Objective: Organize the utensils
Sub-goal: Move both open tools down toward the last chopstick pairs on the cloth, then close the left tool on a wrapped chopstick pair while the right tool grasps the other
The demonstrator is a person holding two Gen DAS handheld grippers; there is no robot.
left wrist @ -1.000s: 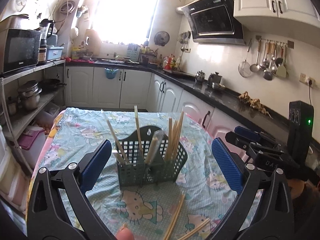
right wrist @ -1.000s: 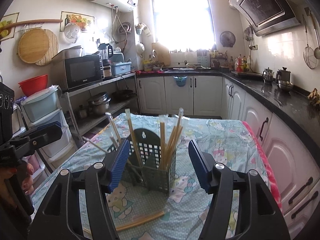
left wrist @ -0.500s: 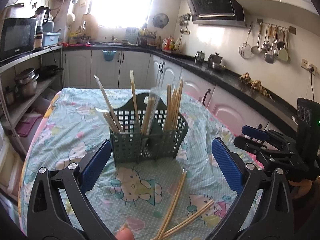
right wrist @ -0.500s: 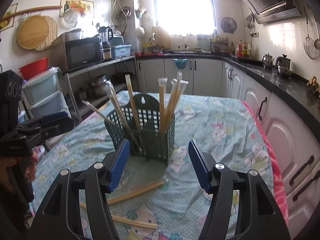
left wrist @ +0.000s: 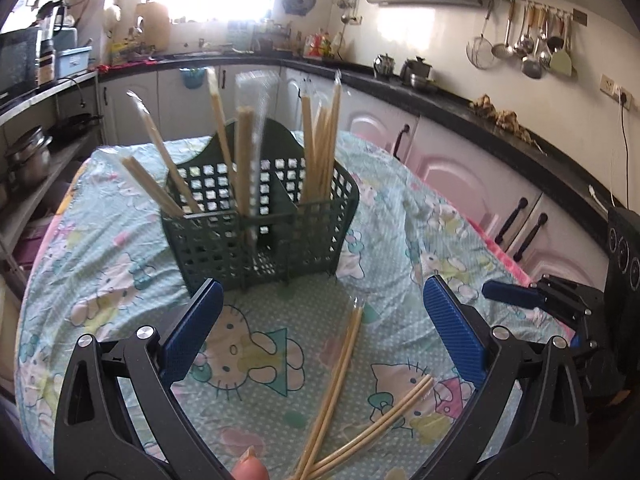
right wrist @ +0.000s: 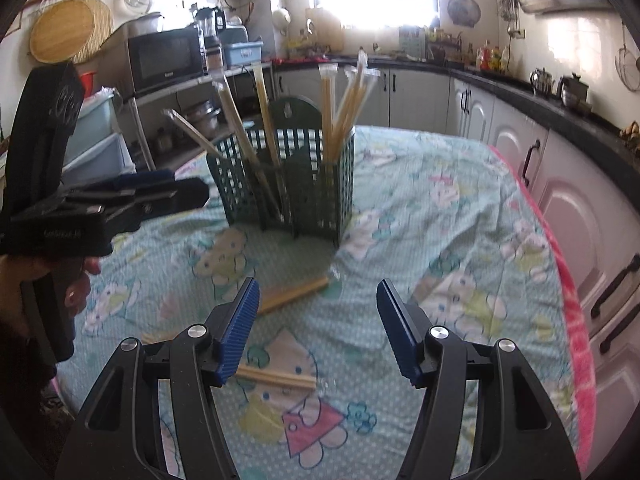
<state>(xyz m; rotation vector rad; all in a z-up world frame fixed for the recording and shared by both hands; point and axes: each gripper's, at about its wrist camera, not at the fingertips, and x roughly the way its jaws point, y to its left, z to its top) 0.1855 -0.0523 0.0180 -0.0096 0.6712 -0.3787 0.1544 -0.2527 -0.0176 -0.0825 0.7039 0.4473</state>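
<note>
The table is covered with a cartoon-cat tablecloth, wrinkled in many places. In its middle stands the dark green utensil basket, already holding several wrapped chopstick pairs, some upright and some leaning out to the side. In front of the basket, nearer to the cameras, three loose chopstick pairs lie flat on the cloth, two of them crossing.

Both tools hover above the cloth in front of the basket. The left gripper has its jaws wide apart and holds nothing; the right gripper is the same, empty and spread.

I think the main risk is the soft cloth: a low pinch could catch a fold together with the thin pair. The clear wrapper may also slip, and the crossing pairs could be dragged together.
</note>
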